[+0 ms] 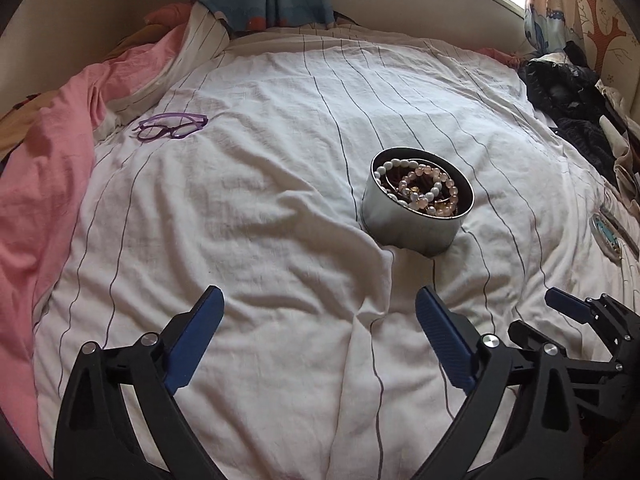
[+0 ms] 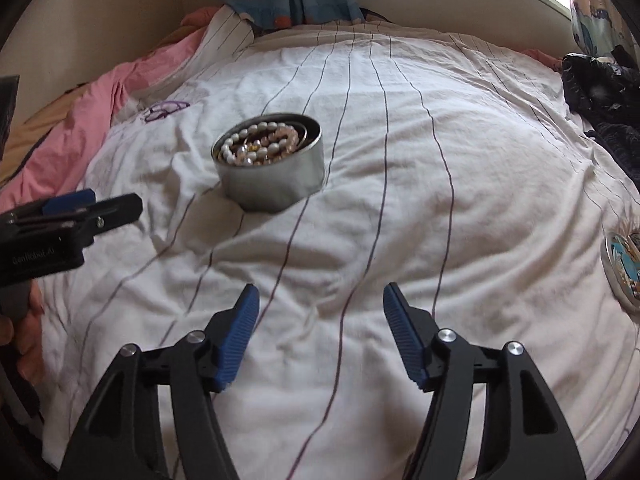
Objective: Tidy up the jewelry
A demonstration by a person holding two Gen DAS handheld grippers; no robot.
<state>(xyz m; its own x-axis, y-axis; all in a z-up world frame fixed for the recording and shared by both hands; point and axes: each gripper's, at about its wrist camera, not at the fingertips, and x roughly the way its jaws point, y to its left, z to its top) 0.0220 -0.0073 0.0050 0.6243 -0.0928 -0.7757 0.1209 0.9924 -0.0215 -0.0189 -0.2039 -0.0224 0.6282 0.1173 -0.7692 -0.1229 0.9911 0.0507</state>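
A round metal tin [image 1: 412,220] on the bed [image 1: 256,200] holds white and pink bead bracelets [image 1: 424,188]. Left tool [image 1: 320,308] and right tool [image 2: 320,304]: both spread wide, empty.

Round metal tin [image 1: 412,224] upright on striped sheet, lid off, heaped with pearl and pink bead bracelets [image 1: 420,190]

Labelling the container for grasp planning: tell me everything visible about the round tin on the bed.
The round metal tin is short, with a plain silvery wall, open, no lid on it. It sits on the wrinkled striped white bedsheet, slightly tilted in the soft fabric. Inside lie heaped beaded bracelets: white pearl-like, pale pink, and dark brown beads. Neither the left gripper nor the right gripper touches it; both are open and short of it. A round lid-like disc lies apart.
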